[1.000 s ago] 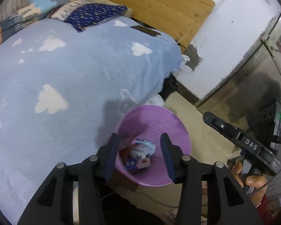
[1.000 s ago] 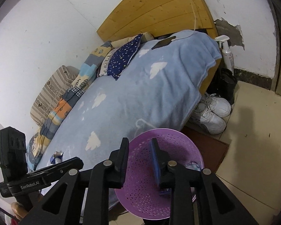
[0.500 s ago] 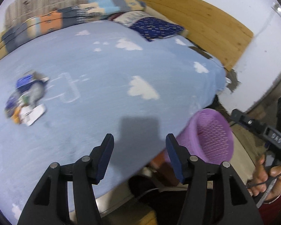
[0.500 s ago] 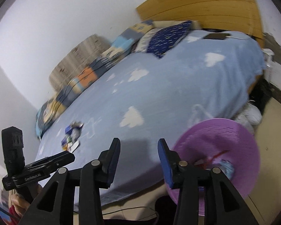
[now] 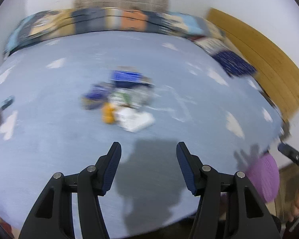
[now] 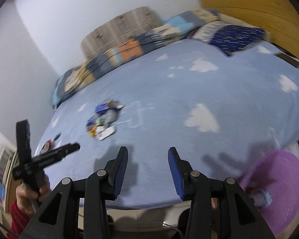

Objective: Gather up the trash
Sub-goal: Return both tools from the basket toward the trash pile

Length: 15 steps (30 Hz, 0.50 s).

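A pile of trash [image 5: 122, 101] lies on the blue cloud-print blanket: blue wrappers, an orange piece and a white packet; the view is blurred. It also shows in the right wrist view [image 6: 103, 119]. My left gripper [image 5: 148, 159] is open and empty, over the blanket short of the pile. My right gripper [image 6: 147, 163] is open and empty above the bed's near edge. The purple basket [image 6: 279, 189] stands at the lower right with trash inside, and at the right edge of the left wrist view [image 5: 265, 177]. The left gripper also appears in the right wrist view [image 6: 49, 157].
Folded quilts and pillows [image 6: 149, 33] line the far side of the bed. A wooden headboard [image 6: 259, 10] stands at the right. Small items [image 6: 49, 143] lie near the bed's left edge. A dark phone [image 6: 287, 58] lies near the headboard.
Both grippers have swung left from the purple basket toward the middle of the bed. The trash pile now sits ahead of the left gripper. Both stay open.
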Each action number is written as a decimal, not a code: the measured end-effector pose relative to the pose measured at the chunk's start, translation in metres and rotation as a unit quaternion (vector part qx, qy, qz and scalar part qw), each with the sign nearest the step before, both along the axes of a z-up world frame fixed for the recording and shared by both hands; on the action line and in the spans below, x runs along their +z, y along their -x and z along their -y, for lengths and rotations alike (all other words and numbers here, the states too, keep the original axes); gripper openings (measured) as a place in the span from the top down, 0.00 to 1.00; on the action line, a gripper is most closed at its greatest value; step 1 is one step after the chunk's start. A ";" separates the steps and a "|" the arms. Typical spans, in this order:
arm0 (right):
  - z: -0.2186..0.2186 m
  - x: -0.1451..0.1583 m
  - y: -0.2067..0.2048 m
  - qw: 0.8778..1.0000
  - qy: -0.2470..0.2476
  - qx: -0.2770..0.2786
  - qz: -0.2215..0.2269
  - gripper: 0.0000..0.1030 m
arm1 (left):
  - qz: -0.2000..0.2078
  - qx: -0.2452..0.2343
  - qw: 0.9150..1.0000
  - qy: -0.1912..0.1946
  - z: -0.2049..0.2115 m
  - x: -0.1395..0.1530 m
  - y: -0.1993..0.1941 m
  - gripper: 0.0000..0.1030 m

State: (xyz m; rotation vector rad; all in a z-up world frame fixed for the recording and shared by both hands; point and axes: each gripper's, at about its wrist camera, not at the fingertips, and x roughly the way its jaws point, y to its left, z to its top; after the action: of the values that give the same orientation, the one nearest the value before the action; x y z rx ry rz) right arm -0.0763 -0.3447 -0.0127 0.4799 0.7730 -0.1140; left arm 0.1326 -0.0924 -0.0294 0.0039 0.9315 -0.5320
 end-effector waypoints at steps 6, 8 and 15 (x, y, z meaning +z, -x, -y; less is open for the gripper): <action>-0.057 -0.009 -0.085 0.995 -0.012 0.092 -0.032 0.57 | -0.052 0.104 0.993 0.035 -0.076 -0.012 -0.050 0.45; -0.082 -0.023 -0.122 0.990 -0.034 0.133 -0.044 0.57 | -0.061 0.119 0.990 0.049 -0.088 -0.013 -0.055 0.45; -0.142 -0.071 -0.223 0.978 -0.002 0.195 -0.077 0.57 | -0.073 0.135 0.986 0.067 -0.108 -0.013 -0.065 0.45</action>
State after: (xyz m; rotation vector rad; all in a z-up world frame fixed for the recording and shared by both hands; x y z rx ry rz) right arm 0.1471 -0.2027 -0.0838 0.3186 1.0055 0.2178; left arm 0.1975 0.0155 -0.0429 -0.2828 1.0191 -0.3445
